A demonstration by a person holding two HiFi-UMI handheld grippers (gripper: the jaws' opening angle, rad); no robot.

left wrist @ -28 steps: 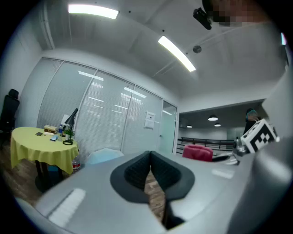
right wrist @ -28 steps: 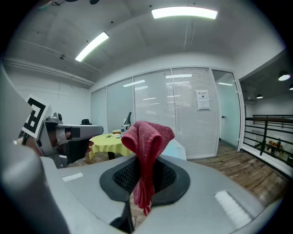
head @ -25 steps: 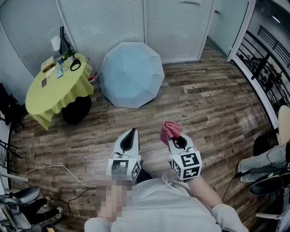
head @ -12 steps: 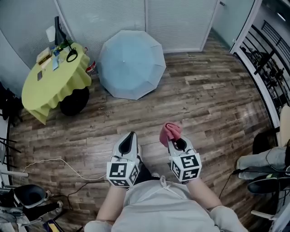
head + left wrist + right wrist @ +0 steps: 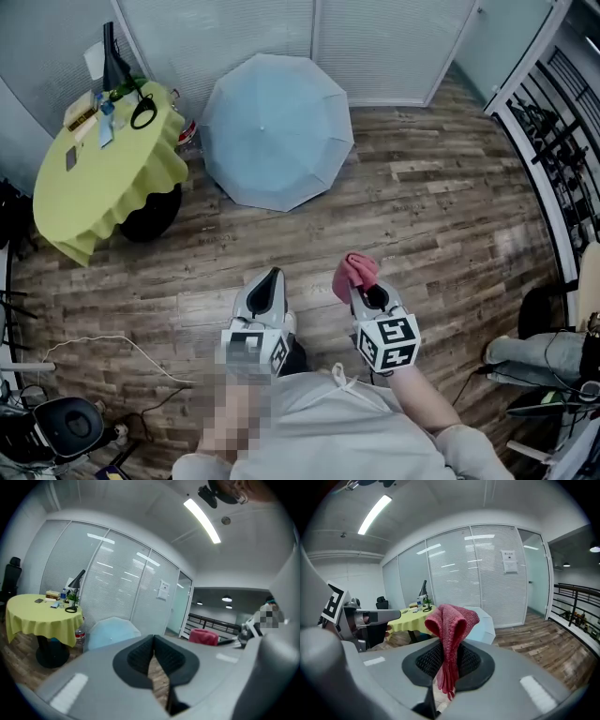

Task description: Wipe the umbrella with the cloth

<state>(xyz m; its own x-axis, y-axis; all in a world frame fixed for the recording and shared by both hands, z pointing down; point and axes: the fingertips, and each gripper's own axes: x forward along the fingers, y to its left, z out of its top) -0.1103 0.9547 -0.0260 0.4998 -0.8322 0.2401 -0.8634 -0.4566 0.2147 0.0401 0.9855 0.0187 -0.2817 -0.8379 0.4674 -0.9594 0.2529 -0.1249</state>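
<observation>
An open pale blue umbrella (image 5: 277,129) lies on the wooden floor against the glass wall, well ahead of both grippers. It also shows small and distant as the umbrella (image 5: 110,632) and the umbrella (image 5: 483,626) behind the cloth. My right gripper (image 5: 362,284) is shut on a red cloth (image 5: 355,272), which sticks up bunched above the jaws; the red cloth (image 5: 451,639) hangs between the pads. My left gripper (image 5: 270,281) is shut with nothing in it, held level with the right one, close to my body.
A round table with a yellow-green tablecloth (image 5: 98,173) stands left of the umbrella, carrying scissors, a lamp and small items. A bottle (image 5: 190,134) sits between table and umbrella. A white cable (image 5: 103,342) runs over the floor at left. Black railings (image 5: 553,141) line the right.
The head view has shifted a little, so the umbrella and table appear slightly higher and larger. Both grippers keep the same pose and the cloth stays held.
</observation>
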